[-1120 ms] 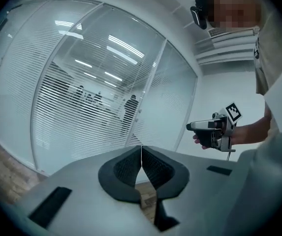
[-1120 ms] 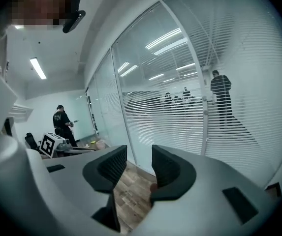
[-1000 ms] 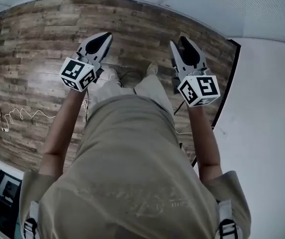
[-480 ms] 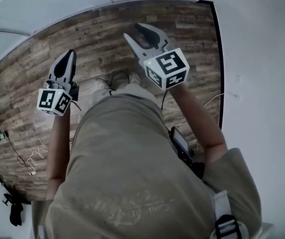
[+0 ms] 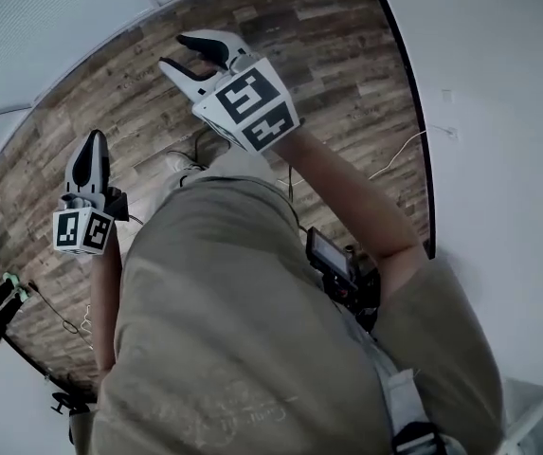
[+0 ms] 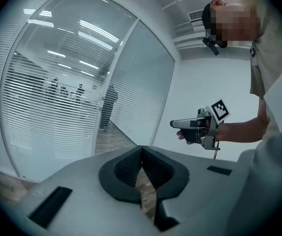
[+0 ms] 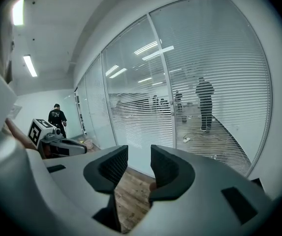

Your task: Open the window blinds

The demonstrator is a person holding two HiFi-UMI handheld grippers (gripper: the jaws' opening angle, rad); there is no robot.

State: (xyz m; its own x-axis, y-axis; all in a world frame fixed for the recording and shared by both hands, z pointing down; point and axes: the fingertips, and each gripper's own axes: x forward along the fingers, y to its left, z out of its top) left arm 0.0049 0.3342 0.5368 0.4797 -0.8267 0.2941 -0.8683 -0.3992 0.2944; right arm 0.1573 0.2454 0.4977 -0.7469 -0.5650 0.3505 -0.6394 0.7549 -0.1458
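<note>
Facing: window blinds [image 7: 219,73], lowered behind glass panels, far ahead of both grippers.
Left gripper [image 6: 141,156]: jaws pressed together, empty.
Right gripper [image 7: 133,163]: jaws spread, have just been closing, nothing between them.
Between: wooden floor [image 5: 157,102].
Around: person [image 7: 204,102] beyond the glass; cable [image 5: 399,150] near the right wall.

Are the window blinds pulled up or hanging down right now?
Hanging down. The blinds cover the glass panes; their slats leave gaps, and a person behind them shows through.
</note>
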